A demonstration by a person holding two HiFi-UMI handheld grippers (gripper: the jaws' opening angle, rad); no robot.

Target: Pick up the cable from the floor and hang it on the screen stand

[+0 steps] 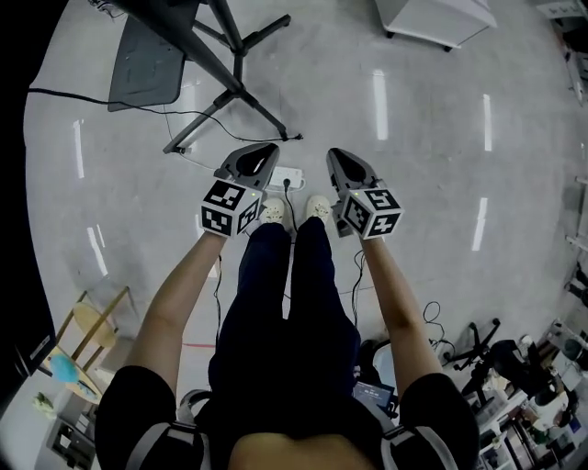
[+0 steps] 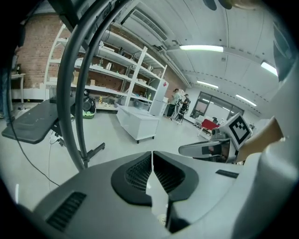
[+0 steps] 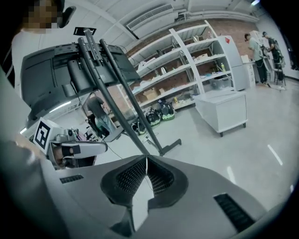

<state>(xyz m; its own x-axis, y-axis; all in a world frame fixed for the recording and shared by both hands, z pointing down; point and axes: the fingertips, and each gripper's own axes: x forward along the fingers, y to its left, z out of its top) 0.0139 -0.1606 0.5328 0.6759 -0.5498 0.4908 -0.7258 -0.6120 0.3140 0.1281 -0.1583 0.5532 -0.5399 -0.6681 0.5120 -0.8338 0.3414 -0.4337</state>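
Floor (image 1: 432, 147) is glossy grey, with ceiling lights reflected in it as pale streaks; metal shelves (image 2: 117, 70) stand against a brick wall at the far side, and a white wheeled cabinet (image 1: 432, 18) stands out in the open. Person stands looking down, both forearms held out over their shoes (image 1: 273, 211). Left gripper (image 1: 268, 150): fingers together, tips meeting with nothing between them, confirmed in the left gripper view, where the dark pads (image 2: 135, 173) close to a thin seam. Right gripper (image 1: 333, 154): fingers likewise shut on nothing, pads (image 3: 161, 179) meeting at the tip in the right gripper view. Both grippers point forward and somewhat down, side by side and apart, each showing in the other's view. Cable (image 1: 55, 91), thin and black, lies on the floor: it runs from the left edge of the head view across to the foot of the screen stand (image 1: 241, 55) and ends just past the stand's right leg, ahead of the grippers and touching neither. Screen stand is beyond the left gripper, black legs splayed on the floor, dark uprights (image 2: 79, 93) rising close in front in the left gripper view. White power strip (image 1: 287, 174) lies on the floor between the two gripper tips, a black lead plugged into it. Wooden stool (image 1: 87, 326) at lower left, well clear of both arms
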